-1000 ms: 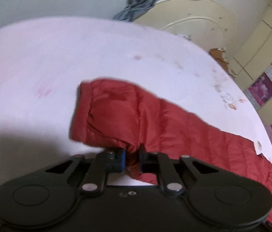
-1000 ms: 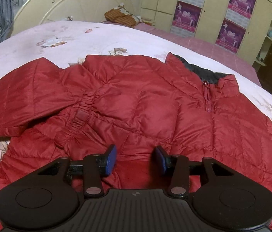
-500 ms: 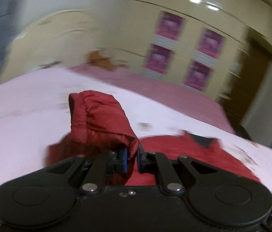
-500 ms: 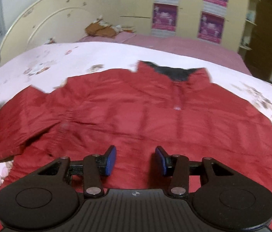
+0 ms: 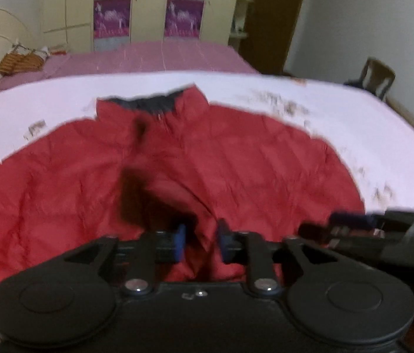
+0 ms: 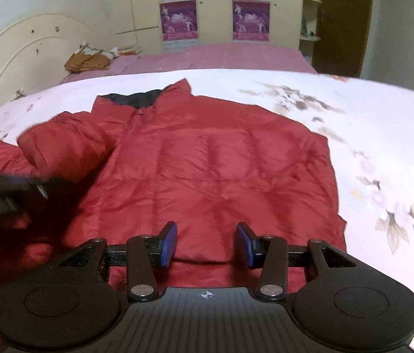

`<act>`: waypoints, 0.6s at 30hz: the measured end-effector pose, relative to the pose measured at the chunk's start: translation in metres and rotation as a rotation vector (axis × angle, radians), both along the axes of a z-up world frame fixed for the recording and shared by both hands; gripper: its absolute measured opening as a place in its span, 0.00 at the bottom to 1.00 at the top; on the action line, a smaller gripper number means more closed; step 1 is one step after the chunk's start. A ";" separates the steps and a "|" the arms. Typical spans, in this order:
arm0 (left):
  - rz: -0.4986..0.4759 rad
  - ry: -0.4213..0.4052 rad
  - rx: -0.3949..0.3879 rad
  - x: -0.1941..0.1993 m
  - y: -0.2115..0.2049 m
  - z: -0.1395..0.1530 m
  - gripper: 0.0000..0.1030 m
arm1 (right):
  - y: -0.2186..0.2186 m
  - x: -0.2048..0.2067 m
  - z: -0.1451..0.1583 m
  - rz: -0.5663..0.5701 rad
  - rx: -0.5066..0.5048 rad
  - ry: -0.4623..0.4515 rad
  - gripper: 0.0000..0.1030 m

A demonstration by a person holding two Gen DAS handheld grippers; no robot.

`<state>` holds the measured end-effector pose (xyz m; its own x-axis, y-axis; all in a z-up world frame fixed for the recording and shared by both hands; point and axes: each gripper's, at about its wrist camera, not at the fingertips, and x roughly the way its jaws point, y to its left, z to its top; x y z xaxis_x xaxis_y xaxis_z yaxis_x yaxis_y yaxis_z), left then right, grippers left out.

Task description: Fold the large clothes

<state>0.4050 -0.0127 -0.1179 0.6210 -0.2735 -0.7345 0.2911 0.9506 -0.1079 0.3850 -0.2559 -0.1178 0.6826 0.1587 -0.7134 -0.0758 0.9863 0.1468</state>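
Note:
A red quilted jacket (image 6: 221, 158) with a dark collar lies flat on the white floral bedspread (image 6: 368, 123); it also shows in the left wrist view (image 5: 236, 158). Its left sleeve (image 6: 63, 150) is folded across onto the jacket's chest. My left gripper (image 5: 200, 242) is over the jacket's middle with its jaws parted; sleeve fabric still lies between the fingers, loose. My right gripper (image 6: 206, 244) is open and empty just above the jacket's lower part. The left gripper shows as a dark blur at the left edge of the right wrist view (image 6: 4, 191).
A cream headboard (image 6: 21, 58) stands at the far left. A second bed with a pink cover (image 6: 213, 57) and a brown bundle (image 6: 88, 60) lies behind. Cupboards with purple posters (image 6: 179, 20) line the back wall. A chair (image 5: 379, 76) stands at the right.
My left gripper carried the sleeve from the left side of the bed over onto the jacket's body, and its jaws have opened. My right gripper has stayed open over the jacket.

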 end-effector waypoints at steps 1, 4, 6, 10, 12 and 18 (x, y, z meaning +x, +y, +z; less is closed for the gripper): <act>0.001 0.004 -0.002 -0.001 0.003 -0.002 0.45 | -0.002 0.001 0.001 -0.001 0.014 -0.001 0.55; 0.058 -0.051 0.004 -0.007 0.016 0.007 0.76 | -0.003 -0.002 0.009 -0.008 0.033 -0.060 1.00; 0.093 -0.079 0.000 -0.011 0.031 0.016 0.78 | 0.002 0.001 0.015 0.014 0.040 -0.078 1.00; 0.201 -0.124 0.012 -0.018 0.065 0.033 0.78 | 0.013 0.011 0.024 0.044 0.076 -0.098 1.00; 0.254 -0.149 0.037 -0.026 0.086 0.039 0.78 | 0.022 0.019 0.023 0.063 0.087 -0.086 1.00; 0.415 -0.170 0.140 -0.057 0.148 0.048 0.80 | 0.038 0.052 0.000 0.094 0.122 0.006 0.88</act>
<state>0.3481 0.1351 -0.0695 0.7716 0.1180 -0.6250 -0.1142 0.9924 0.0464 0.4373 -0.2183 -0.1178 0.6565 0.3074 -0.6889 -0.1658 0.9497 0.2658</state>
